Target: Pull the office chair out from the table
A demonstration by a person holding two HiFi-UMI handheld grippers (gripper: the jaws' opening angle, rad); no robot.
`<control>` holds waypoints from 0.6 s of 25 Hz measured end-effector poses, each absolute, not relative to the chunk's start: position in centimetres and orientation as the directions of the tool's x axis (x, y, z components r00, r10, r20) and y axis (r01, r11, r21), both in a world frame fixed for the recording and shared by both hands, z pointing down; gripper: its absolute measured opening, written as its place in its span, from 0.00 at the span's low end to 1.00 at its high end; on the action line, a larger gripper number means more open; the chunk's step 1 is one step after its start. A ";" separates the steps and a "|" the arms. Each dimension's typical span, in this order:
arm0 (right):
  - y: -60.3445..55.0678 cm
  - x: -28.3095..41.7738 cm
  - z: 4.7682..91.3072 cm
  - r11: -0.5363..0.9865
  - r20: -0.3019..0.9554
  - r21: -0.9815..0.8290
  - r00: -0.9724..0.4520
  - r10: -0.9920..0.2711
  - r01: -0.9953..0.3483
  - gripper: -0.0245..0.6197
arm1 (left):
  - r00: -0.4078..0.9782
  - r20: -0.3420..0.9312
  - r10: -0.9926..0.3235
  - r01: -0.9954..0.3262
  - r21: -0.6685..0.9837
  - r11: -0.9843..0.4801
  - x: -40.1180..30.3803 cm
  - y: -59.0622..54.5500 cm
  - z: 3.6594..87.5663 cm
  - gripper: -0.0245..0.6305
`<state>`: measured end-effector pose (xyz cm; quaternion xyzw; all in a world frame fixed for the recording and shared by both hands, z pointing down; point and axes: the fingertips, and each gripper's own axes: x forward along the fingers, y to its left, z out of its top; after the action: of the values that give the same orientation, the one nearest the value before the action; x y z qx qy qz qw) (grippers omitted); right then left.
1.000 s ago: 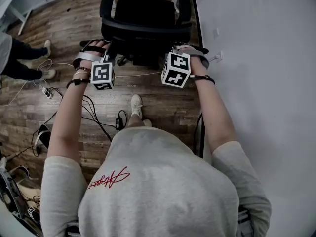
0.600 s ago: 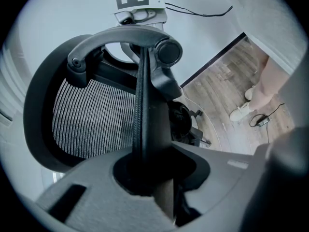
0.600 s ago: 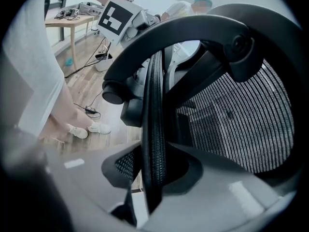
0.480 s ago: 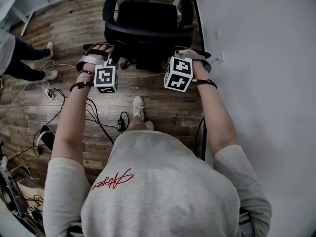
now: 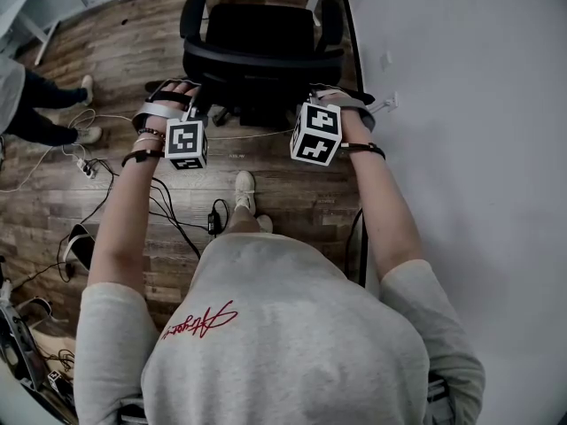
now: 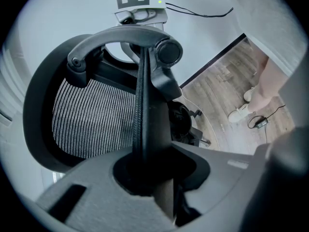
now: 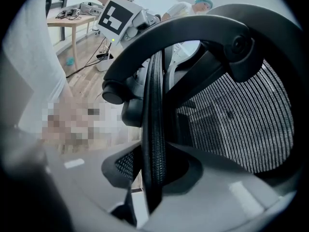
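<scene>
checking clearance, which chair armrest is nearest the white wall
The armrest on the head view's right, close beside the white wall; the left-side armrest stands out over the wood floor, far from it.

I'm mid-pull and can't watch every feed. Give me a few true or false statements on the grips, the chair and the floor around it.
1. The left gripper is clamped on the backrest rim of the office chair. True.
2. The right gripper hangs open, clear of the chair. False: its jaws are closed on the backrest rim too, at the other side.
3. The backrest is mesh. True.
4. The wooden floor is free of cables. False: cables run across it on the person's left.
5. Another person's legs show at the left edge of the head view. True.
</scene>
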<state>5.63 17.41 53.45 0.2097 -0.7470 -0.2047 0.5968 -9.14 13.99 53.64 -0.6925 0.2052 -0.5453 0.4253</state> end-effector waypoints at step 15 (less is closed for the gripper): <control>18.6 6.0 53.5 0.825 0.803 0.561 -0.202 -0.561 -0.062 0.19 | 0.315 0.594 -0.740 0.172 -0.803 -0.571 -8.7 15.4 53.6 0.15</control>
<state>6.04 18.56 53.47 0.2086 -0.7466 -0.2093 0.5961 -8.66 15.39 53.63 -0.6962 0.2042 -0.5484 0.4157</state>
